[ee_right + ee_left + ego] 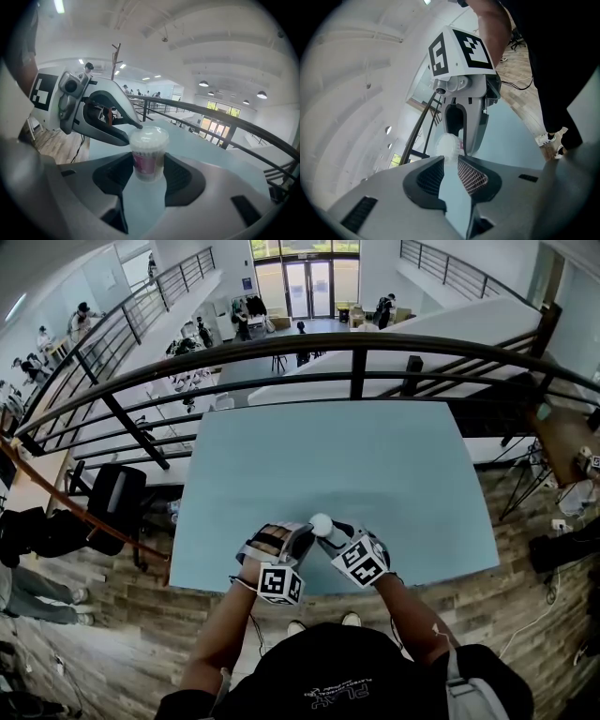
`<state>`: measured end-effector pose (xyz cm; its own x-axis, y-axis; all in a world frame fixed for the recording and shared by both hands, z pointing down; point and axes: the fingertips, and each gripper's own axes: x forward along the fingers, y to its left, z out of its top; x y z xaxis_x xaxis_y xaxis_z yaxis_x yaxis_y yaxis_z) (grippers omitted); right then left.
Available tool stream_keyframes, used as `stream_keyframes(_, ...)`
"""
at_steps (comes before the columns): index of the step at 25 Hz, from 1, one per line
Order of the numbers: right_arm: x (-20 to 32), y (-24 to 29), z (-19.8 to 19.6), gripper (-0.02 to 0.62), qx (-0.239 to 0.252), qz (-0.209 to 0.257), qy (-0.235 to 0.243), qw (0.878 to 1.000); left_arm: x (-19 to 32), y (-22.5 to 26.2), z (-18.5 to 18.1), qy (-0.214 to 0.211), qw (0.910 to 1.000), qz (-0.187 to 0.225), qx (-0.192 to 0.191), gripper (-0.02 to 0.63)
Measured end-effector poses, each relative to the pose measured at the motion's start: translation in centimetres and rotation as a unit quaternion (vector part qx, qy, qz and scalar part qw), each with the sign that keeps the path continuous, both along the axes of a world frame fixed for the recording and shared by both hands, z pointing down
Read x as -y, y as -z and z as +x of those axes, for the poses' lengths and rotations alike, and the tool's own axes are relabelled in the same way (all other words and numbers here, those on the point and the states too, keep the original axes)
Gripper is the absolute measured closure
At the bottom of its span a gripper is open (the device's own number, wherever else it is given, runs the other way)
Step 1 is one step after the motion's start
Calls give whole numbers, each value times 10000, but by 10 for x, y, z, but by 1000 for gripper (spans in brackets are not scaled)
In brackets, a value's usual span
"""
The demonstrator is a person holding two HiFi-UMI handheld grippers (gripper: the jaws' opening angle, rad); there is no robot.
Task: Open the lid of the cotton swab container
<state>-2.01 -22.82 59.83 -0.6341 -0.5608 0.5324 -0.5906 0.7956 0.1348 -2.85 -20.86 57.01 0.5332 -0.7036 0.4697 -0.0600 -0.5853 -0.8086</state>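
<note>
The cotton swab container [147, 161] stands upright at the near edge of the table [412, 484], about midway along that edge, with both grippers meeting on it. It is a small clear tub with a band of white swab tips showing under the top. A pink label [142, 165] wraps the lower body, and its print is too small to read.

The right gripper [148, 160] grasps the container, one dark ribbed pad against each side of the body below the lid [149, 136].

The left gripper [449, 161] comes in from the opposite side, higher up. The clear, domed lid sits between its jaw tips, and both tips appear to touch the lid's rim. The lid is seated on the container.

Each gripper carries a marker cube [280, 583] with black-and-white square patterns, which are codes rather than words. The person's black shirt [375, 681] bears a short pale line of print [338, 690], seen upside down in the head view and not legible.
</note>
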Motion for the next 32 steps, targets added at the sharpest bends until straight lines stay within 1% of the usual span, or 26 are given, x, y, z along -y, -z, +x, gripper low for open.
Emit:
stream_keyframes(15, -3, -1, -4, 390, 95, 33, 36, 9999, -4, 0, -4, -45, 9999, -101, 60, 518)
stream_keyframes(24, -5, 1, -1, 393, 12, 26, 27, 10000, -5, 4, -3, -23, 9999, -97, 92, 534)
stream_keyframes(27, -6, 0, -4, 393, 71, 27, 58, 10000, -7, 2, -5, -25, 9999, -2, 165, 528)
stream_keyframes(32, -8, 2, -8, 391, 113, 28, 80, 9999, -9, 1, -7, -60, 9989, 381, 249, 500)
